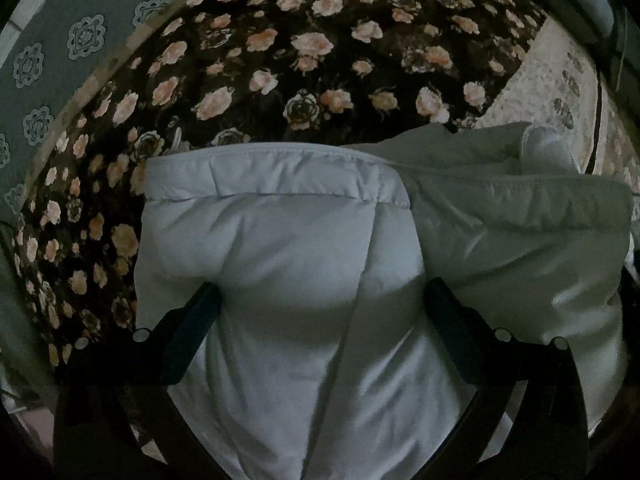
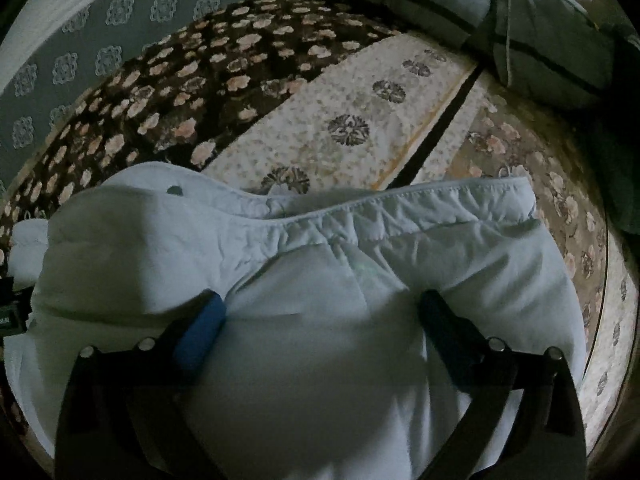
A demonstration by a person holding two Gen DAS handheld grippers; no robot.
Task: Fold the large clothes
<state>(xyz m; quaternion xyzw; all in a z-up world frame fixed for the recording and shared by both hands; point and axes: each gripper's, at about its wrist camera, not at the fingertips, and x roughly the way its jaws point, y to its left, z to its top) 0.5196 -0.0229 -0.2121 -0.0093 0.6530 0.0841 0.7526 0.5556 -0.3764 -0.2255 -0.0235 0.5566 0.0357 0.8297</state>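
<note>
One pale, padded jacket [image 1: 304,248] lies spread on the floor, over a dark rug with pink roses [image 1: 280,40] and partly over a cream carpet with dark medallions [image 2: 344,128]. It is puffy and quilted, with a stitched hem band running across its far edge in both wrist views.

Two grippers are at work, one per hand. The left gripper [image 1: 320,300] has its two dark fingers spread wide, one on either side of a bulging section of the jacket; the padding swells up between them, and the fingers [image 1: 196,312] touch the fabric at its sides without squeezing it flat. The right gripper [image 2: 320,312] stands the same way, its two fingers set wide apart with the jacket billowing between them; a blue pad [image 2: 202,328] shows on its left finger.

In the right wrist view, one small dark snap or eyelet [image 2: 174,190] sits on a raised fold of the jacket. Beyond the carpet, two grey cushions [image 2: 552,48] with dark stripes lie stacked against each other. A grey patterned wall [image 2: 80,64] rises behind the rose rug.
</note>
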